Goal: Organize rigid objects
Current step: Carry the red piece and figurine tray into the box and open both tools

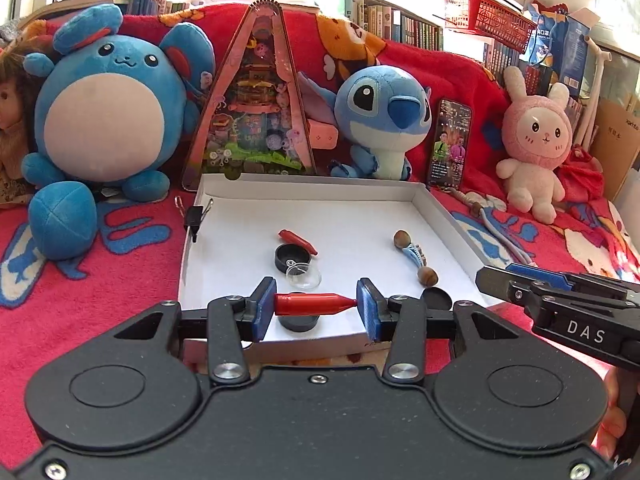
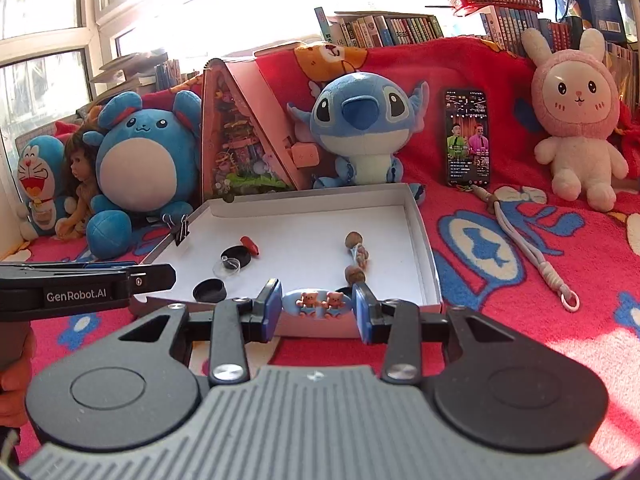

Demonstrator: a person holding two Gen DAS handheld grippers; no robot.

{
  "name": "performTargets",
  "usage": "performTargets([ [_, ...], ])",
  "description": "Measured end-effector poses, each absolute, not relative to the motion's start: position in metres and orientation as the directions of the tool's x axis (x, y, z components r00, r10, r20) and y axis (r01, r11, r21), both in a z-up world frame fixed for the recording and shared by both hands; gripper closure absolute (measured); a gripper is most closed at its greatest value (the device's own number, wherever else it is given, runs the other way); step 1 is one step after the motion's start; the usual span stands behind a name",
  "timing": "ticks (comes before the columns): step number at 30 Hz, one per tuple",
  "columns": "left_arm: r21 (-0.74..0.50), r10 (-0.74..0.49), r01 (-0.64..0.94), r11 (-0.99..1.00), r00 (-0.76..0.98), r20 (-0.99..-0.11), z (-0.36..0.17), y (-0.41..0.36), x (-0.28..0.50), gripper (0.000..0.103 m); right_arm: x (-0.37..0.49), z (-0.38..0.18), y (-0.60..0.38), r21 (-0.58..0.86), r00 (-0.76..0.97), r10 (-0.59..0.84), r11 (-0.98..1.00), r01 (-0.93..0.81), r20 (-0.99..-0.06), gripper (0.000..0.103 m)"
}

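The left hand-held gripper [image 1: 316, 305] clamps a red cone-tipped piece [image 1: 312, 304] end to end over the white box's [image 1: 320, 188] near edge. The right hand-held gripper [image 2: 317, 307] grips a blue bear clip [image 2: 318, 305] there.

A flat round black lid [image 1: 299, 323] sits right behind the red pointed plastic cap [image 1: 314, 304] held between the left fingers [image 1: 265, 307], so only its lower edge shows. Another round black lid [image 1: 437, 299], just past the right-side finger, is partly hidden by it. In the right wrist view, a dark round thing [image 2: 343, 292] peeks out behind the pale blue clip with two little bears [image 2: 318, 305]; what it is cannot be told. The brown-haired doll [image 1: 12, 128] is cut off by the left edge.
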State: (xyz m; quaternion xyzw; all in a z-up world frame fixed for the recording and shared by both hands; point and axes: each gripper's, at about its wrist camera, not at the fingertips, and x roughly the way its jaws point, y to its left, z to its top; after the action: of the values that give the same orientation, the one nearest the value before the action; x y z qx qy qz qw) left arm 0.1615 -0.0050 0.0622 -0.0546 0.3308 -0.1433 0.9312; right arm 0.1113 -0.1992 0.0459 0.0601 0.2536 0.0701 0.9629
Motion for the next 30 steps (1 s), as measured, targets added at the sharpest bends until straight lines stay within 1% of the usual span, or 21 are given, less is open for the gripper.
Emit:
performTargets([
  [3, -0.241, -0.324, 0.218, 0.946, 0.699, -0.637, 0.067, -0.005, 0.195, 0.061, 0.141, 0.056, -0.206, 0.164, 0.847, 0.176, 0.981, -0.107, -0.502, 0.059],
  [8, -0.245, -0.31, 0.193, 0.95, 0.685, -0.66, 0.067, -0.014, 0.242, 0.061, 0.189, 0.066, -0.215, 0.21, 0.819, 0.212, 0.971, -0.115, -0.533, 0.059],
  [13, -0.203, -0.267, 0.174, 0.964, 0.678, -0.685, 0.058, -0.029, 0.282, 0.061, 0.235, 0.06, -0.222, 0.248, 0.773, 0.205, 0.967, -0.064, -0.601, 0.059],
  [16, -0.203, -0.241, 0.137, 0.97, 0.679, -0.693, 0.05, -0.032, 0.3, 0.061, 0.254, 0.051, -0.224, 0.239, 0.756, 0.183, 0.97, -0.037, -0.628, 0.059],
  [25, -0.191, -0.185, 0.068, 0.979, 0.686, -0.704, 0.027, -0.031, 0.321, 0.061, 0.279, 0.029, -0.216, 0.216, 0.74, 0.169, 0.976, -0.033, -0.651, 0.059],
  [30, -0.162, -0.176, 0.086, 0.983, 0.688, -0.704, 0.023, -0.036, 0.321, 0.061, 0.288, 0.017, -0.214, 0.211, 0.729, 0.153, 0.977, -0.012, -0.667, 0.059],
])
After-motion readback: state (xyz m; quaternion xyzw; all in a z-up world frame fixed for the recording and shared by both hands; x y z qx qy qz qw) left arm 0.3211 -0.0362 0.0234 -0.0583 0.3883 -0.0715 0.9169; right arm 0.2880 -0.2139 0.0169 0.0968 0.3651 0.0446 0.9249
